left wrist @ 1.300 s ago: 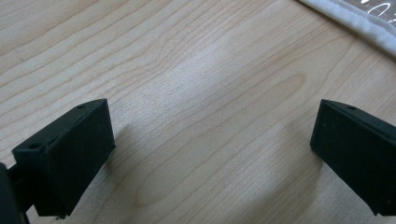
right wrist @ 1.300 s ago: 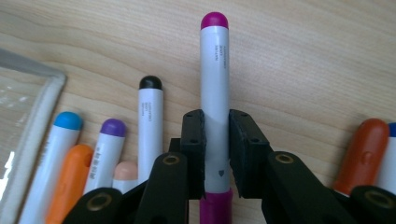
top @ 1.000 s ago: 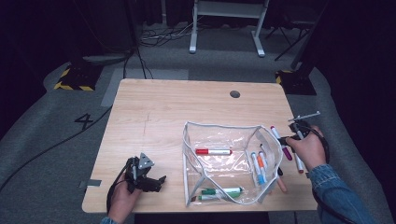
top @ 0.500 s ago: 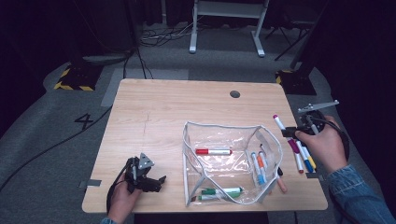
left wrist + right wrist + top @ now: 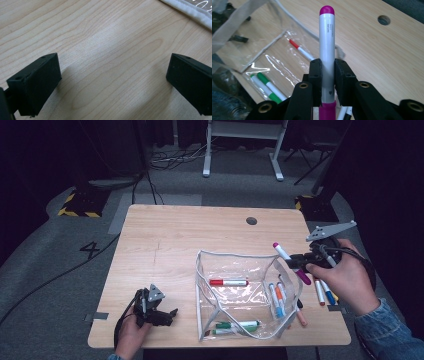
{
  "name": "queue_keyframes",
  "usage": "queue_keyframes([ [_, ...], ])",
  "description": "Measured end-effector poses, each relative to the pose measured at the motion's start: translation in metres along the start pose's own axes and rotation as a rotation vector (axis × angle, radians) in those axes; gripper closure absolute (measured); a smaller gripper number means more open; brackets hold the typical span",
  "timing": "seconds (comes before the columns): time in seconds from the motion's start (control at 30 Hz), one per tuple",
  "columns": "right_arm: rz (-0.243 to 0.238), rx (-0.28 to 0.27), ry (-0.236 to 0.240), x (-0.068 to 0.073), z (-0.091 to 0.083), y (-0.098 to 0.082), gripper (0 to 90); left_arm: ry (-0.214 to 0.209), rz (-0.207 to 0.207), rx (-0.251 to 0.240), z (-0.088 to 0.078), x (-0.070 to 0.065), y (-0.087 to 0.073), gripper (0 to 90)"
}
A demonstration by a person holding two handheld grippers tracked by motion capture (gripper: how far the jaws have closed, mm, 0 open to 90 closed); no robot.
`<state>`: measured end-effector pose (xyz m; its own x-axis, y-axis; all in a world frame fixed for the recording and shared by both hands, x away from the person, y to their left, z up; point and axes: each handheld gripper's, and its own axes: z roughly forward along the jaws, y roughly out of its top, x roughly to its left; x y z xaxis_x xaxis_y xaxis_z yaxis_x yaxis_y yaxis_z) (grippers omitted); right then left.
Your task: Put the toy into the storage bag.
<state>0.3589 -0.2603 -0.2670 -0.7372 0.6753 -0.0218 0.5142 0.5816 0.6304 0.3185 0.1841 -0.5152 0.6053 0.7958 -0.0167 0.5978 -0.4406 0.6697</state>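
Observation:
My right gripper (image 5: 296, 262) is shut on a white marker with magenta ends (image 5: 285, 256), held in the air above the right rim of the clear pouch (image 5: 240, 292). In the right gripper view the marker (image 5: 327, 47) stands upright between the two pads of that gripper (image 5: 327, 82). The pouch lies open on the table and holds a red marker (image 5: 228, 282), two green markers (image 5: 235, 326) and blue and orange markers (image 5: 277, 299). My left gripper (image 5: 170, 314) rests at the front left of the table. In its own view, that gripper (image 5: 112, 80) is open with bare wood between its jaws.
Loose markers (image 5: 324, 292) lie on the wooden table (image 5: 170, 240) right of the pouch, under my right hand. Another marker (image 5: 301, 317) lies by the pouch's front right corner. A round hole (image 5: 251, 221) is near the table's far edge.
My right gripper has risen from the loose markers and moved toward the pouch, carrying the magenta-ended marker. The left gripper has stayed in place.

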Motion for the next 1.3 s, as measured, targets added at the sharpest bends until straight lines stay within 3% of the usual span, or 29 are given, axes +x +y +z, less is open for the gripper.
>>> queue_keyframes([
  [0.03, 0.000, 0.000, 0.000, 0.000, 0.000, 0.000, 76.9, 0.000, 0.000, 0.000, 0.000, 0.000, 0.000, 0.0],
  [0.07, -0.028, 0.001, 0.019, 0.010, 0.000, 0.005, 76.9, 0.000, 0.000, 0.000, 0.000, 0.000, 0.000, 0.0],
  [0.27, -0.101, 0.015, 0.070, 0.037, 0.001, 0.017, 76.9, 0.000, 0.001, 0.000, 0.000, 0.000, 0.000, 0.0],
  [0.37, -0.116, 0.020, 0.088, 0.044, 0.003, 0.019, 76.9, 0.001, 0.003, 0.001, 0.000, 0.000, 0.000, 0.0],
  [0.4, -0.138, 0.029, 0.103, 0.051, 0.005, 0.022, 76.9, 0.001, 0.003, 0.001, 0.000, 0.000, 0.000, 0.0],
  [0.73, -0.218, 0.097, 0.177, 0.082, 0.025, 0.028, 76.9, 0.001, 0.003, 0.001, 0.000, 0.000, 0.000, 0.0],
  [1.3, -0.275, 0.237, 0.251, 0.106, 0.076, 0.029, 76.9, -0.001, 0.002, -0.001, 0.000, 0.000, 0.000, 0.0],
])
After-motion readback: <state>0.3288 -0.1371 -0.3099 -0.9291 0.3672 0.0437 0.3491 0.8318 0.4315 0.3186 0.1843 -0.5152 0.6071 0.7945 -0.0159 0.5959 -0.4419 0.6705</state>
